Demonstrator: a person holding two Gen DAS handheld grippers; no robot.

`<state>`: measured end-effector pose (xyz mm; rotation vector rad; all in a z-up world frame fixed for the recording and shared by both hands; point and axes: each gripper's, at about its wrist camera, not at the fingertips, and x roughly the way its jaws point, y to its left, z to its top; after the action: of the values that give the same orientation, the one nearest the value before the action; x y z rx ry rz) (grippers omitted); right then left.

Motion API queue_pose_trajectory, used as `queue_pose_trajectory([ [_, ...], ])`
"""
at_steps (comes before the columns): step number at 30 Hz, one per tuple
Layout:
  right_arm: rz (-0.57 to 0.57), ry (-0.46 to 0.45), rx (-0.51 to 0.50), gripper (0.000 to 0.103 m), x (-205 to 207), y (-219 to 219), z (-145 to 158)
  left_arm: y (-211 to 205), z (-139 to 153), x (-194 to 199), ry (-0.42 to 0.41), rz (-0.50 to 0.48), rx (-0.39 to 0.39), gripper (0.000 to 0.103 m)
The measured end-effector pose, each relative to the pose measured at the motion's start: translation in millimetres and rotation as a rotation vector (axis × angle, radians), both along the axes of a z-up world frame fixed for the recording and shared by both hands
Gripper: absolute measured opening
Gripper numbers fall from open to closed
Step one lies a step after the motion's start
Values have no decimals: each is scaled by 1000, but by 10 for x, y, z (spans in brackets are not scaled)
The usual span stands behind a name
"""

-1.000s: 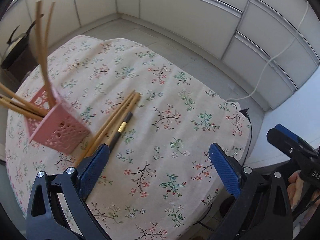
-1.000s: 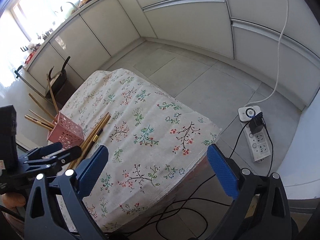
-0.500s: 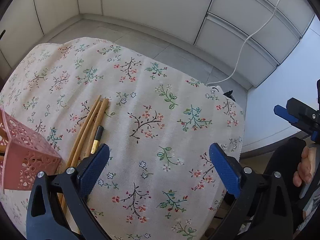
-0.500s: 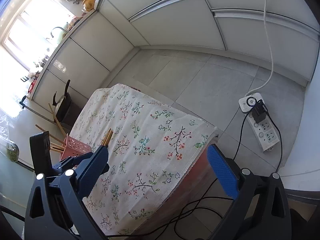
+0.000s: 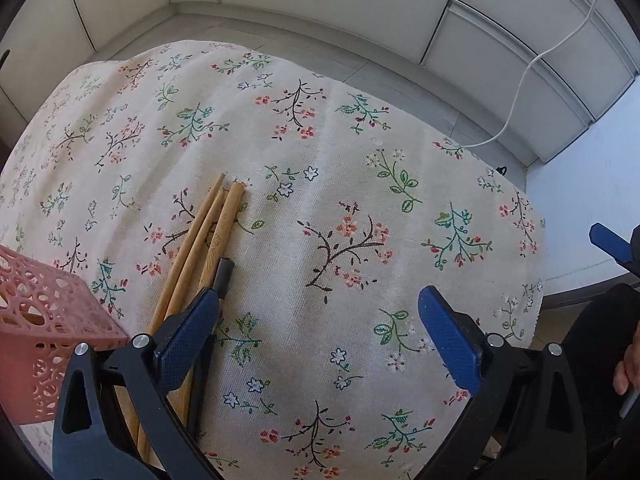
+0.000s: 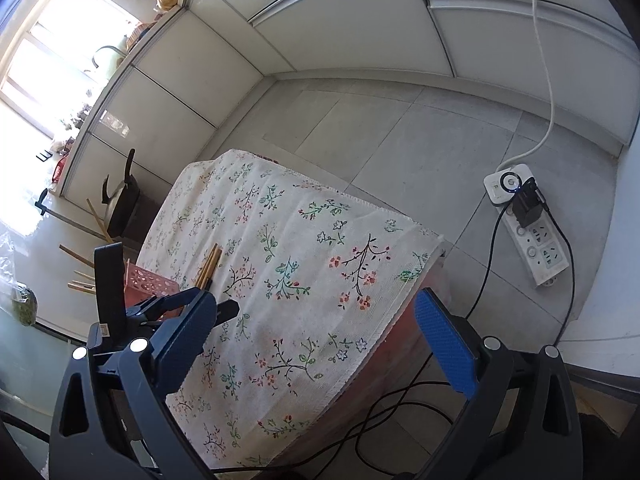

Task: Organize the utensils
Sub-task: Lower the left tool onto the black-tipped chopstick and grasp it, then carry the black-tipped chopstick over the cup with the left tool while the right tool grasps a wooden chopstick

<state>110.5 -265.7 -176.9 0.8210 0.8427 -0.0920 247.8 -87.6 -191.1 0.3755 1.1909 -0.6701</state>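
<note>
The left gripper (image 5: 318, 312) is hovering released over the counter (image 5: 360, 200), its left finger just above the chopsticks (image 5: 208, 236) lying beside the pink basket (image 5: 44, 320) at near left. It is best centring the jaws across one stick and closing low. The right gripper (image 6: 316, 328) is hanging released off the near edge. No writing is legible.
</note>
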Motion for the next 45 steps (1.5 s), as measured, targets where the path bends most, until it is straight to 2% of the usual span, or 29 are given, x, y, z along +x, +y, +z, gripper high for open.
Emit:
queue_pose_trajectory([
  [6, -2, 2, 16, 96, -11, -28, -1, -1, 50, 32, -17, 12, -15, 96],
  [10, -1, 3, 10, 96, -19, -26, 6, 3, -139, 89, 6, 37, 70, 95],
  [12, -6, 7, 16, 96, -16, -35, -4, 1, -127, 79, -5, 40, 74, 94],
  [13, -7, 9, 19, 96, -13, -39, -11, 1, -112, 89, -1, 55, 76, 89],
  [15, -10, 12, 24, 96, -11, -45, -20, 3, -70, 83, -15, 76, 88, 73],
  [17, -14, 11, 21, 96, -14, -44, -14, 12, -23, 70, -20, 88, 95, 44],
  [19, -17, 9, 15, 96, -19, -39, -4, 23, 4, 41, -21, 104, 102, 25],
  [21, -17, 15, 12, 96, -14, -29, -7, 35, 5, -39, -32, 126, 114, 19],
  [23, -1, 30, 15, 96, 23, 6, -10, 112, -4, -132, -15, 154, 110, 7],
  [25, 27, 54, 17, 96, 107, 58, -14, 212, 34, -291, 4, 182, 95, 6],
  [28, 79, 84, 58, 96, 306, 145, -3, 388, 221, -617, -22, 213, 93, 6],
  [31, 133, 109, 143, 96, 614, 285, 28, 619, 493, -831, -46, 306, 13, 6],
  [34, 157, 143, 177, 96, 960, 478, 52, 978, 802, -1077, -92, 419, -82, 6],
  [36, 182, 185, 212, 95, 1220, 647, -7, 1092, 1020, -1141, -136, 453, -122, 6],
  [38, 195, 245, 226, 88, 1424, 797, -87, 1253, 1231, -1235, -199, 487, -155, 6],
  [39, 198, 267, 230, 78, 1508, 875, -128, 1344, 1336, -1281, -236, 506, -170, 6],
  [41, 196, 303, 239, 68, 1641, 984, -218, 1501, 1514, -1341, -286, 535, -226, 6],
  [43, 187, 339, 255, 47, 1742, 1073, -322, 1629, 1681, -1401, -349, 560, -265, 6],
  [45, 169, 366, 255, 41, 1827, 1156, -413, 1737, 1824, -1449, -405, 575, -292, 6],
])
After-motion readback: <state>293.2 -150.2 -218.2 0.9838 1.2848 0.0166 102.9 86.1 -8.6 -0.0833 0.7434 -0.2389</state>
